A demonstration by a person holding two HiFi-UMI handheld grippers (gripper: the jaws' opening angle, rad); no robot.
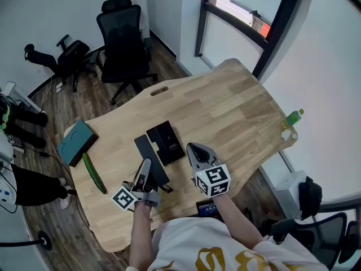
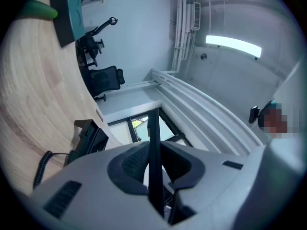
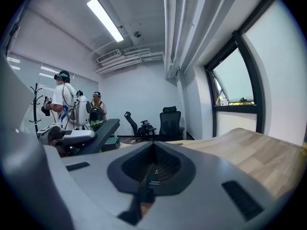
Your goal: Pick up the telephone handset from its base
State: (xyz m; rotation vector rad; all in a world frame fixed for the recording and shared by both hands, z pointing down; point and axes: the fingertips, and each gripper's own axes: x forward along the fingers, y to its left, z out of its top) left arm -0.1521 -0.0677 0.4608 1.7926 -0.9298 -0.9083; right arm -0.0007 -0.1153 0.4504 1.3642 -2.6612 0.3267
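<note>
The black telephone base [image 1: 165, 141] lies on the wooden table [image 1: 225, 100]. The long black handset [image 1: 148, 151] hangs tilted just left of the base, and my left gripper [image 1: 146, 165] is shut on it near its lower half. In the left gripper view the handset [image 2: 153, 147] shows edge-on as a thin black bar between the pads, with the base [image 2: 88, 135] and the coiled cord [image 2: 42, 166] to the left. My right gripper [image 1: 195, 148] hovers right of the base, shut with nothing in it. In the right gripper view the handset [image 3: 96, 134] appears at the left.
A teal box [image 1: 76, 141] and a green cucumber [image 1: 94, 173] lie at the table's left end. A green bottle [image 1: 294, 117] stands at the right edge. Black office chairs [image 1: 124, 44] stand beyond the table. People [image 3: 62, 99] stand in the room's far part.
</note>
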